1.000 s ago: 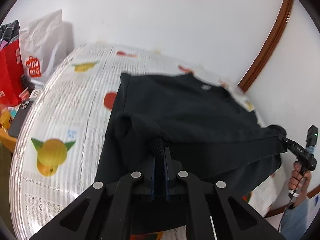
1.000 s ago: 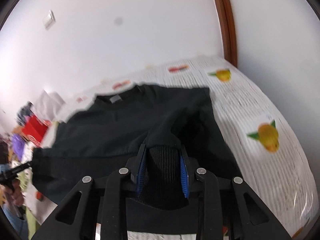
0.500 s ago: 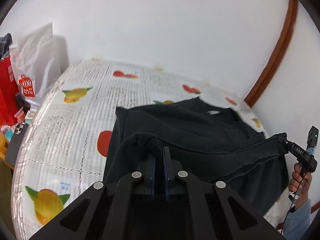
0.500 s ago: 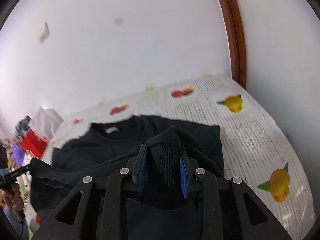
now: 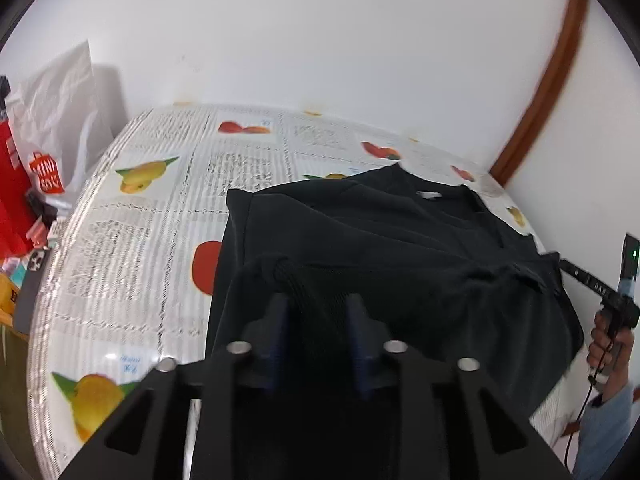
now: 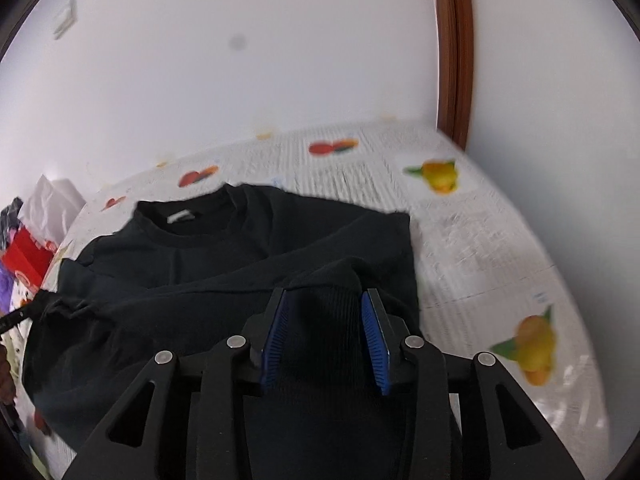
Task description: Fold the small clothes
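Note:
A black sweatshirt [image 5: 400, 248] lies on the fruit-print tablecloth [image 5: 132, 240], its collar toward the wall and its bottom part folded up over the body. It also shows in the right wrist view [image 6: 208, 276]. My left gripper [image 5: 318, 308] has its jaws parted, with the ribbed hem lying loose between them. My right gripper [image 6: 324, 304] is also parted around the ribbed hem at the other corner. In the left wrist view the right gripper [image 5: 588, 284] shows at the far right edge of the cloth.
A white bag [image 5: 60, 112] and a red shopping bag [image 5: 12, 184] stand at the table's left end, with a phone [image 5: 32, 292] and small items beside them. A white wall runs behind the table. A brown door frame [image 6: 454, 52] stands at the right corner.
Both grippers carried the hem forward toward the collar and lowered it onto the body. The left jaws, shut before, have now parted, and the right jaws have widened.

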A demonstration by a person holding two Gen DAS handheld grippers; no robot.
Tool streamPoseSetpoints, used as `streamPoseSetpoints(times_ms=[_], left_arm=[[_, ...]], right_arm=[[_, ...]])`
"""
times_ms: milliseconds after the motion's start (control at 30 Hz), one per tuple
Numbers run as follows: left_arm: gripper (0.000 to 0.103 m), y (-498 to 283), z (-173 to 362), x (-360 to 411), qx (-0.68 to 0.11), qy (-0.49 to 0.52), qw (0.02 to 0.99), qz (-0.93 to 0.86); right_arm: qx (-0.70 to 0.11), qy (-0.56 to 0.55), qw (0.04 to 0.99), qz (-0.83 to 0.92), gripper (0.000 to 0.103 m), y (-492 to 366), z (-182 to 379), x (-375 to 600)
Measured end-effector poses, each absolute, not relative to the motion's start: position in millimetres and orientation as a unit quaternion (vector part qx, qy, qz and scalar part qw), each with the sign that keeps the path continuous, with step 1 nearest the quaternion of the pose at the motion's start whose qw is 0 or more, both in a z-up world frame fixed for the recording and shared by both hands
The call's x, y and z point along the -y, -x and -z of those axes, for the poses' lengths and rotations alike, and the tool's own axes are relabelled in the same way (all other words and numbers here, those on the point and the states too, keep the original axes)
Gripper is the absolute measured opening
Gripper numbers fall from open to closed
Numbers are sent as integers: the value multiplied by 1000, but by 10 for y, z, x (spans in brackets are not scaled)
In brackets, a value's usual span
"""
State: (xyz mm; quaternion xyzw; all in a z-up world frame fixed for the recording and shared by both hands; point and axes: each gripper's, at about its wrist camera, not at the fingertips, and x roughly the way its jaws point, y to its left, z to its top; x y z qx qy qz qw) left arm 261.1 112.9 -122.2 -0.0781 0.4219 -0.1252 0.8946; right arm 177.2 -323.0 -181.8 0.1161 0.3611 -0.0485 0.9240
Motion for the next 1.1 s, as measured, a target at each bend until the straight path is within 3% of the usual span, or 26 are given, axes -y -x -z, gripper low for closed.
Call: streamPoseSetpoints(times_ms=[133,367,700,833,933,1100], left_arm=[[39,-2359,1193,-1065,-421,68,891,154],[39,-2467,1495,-788,-466,49,869,159],[41,-3252,1384,-784,-439,49,890,112],[41,-3305,1313,-938,-409,-3,910,71],[41,-3347,1367,-1081,-414,3,908,67],[41,-3464,1464,-1090,-428,10,899,95]], right_arm=[[-372,-111,922,2,41,-1582,1798,3045],[-432,-95,897,-15,41,-1771,2282,2749],[-391,-137,909,53,41,-2494,2155,3126],[-387,-106,914,59,42,-2551,2091,3279],[-389,-67,917,58,53,-2613,2104,3336],[-416,-54,906,61,55,-2889,2249,3478]])
